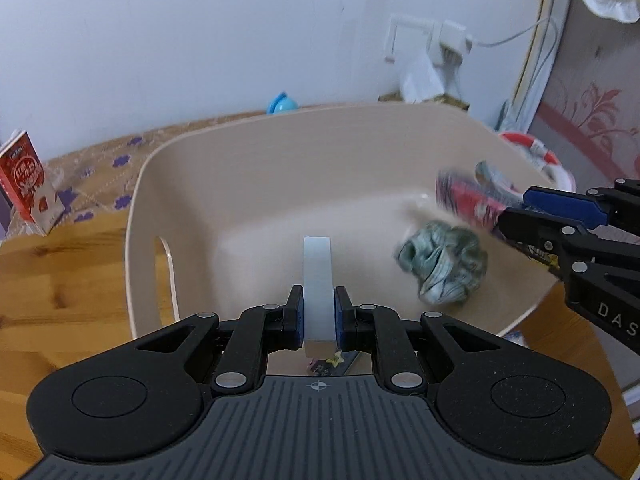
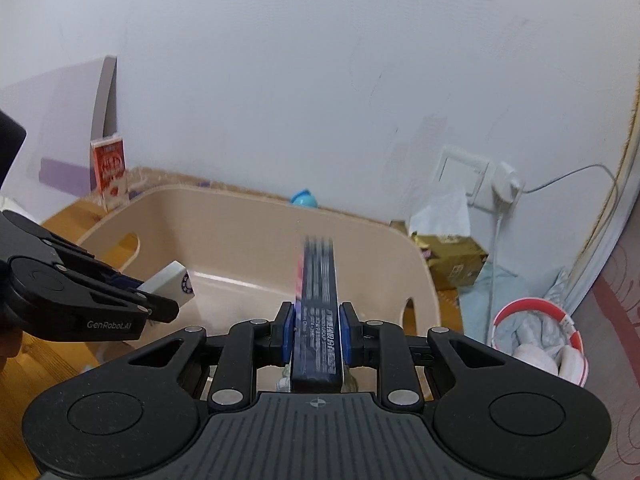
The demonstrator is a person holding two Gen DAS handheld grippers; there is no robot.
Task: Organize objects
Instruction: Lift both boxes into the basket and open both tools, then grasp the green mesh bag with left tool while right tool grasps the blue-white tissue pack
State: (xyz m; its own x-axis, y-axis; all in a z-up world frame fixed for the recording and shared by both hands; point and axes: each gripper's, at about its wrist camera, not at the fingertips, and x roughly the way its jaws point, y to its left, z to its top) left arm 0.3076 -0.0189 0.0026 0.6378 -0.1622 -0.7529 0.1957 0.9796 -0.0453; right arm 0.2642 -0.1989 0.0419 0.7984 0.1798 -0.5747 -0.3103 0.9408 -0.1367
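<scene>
A beige plastic bin (image 1: 256, 168) stands on the wooden table; it also shows in the right wrist view (image 2: 240, 232). My left gripper (image 1: 318, 320) is shut on a white mahjong tile (image 1: 317, 280), held over the bin's near rim; the tile shows in the right wrist view (image 2: 170, 280). My right gripper (image 2: 317, 332) is shut on a flat dark packet with red print (image 2: 318, 304), held over the bin; it shows blurred in the left wrist view (image 1: 472, 196). A crumpled grey-green cloth (image 1: 444, 268) lies inside the bin at the right.
A red and white carton (image 1: 28, 184) stands on the table left of the bin. A blue toy (image 1: 282, 104) sits behind the bin by the wall. Right of the bin are a gold box (image 2: 452, 260), a wall socket with charger (image 2: 504, 184) and a red-rimmed basket (image 2: 540, 340).
</scene>
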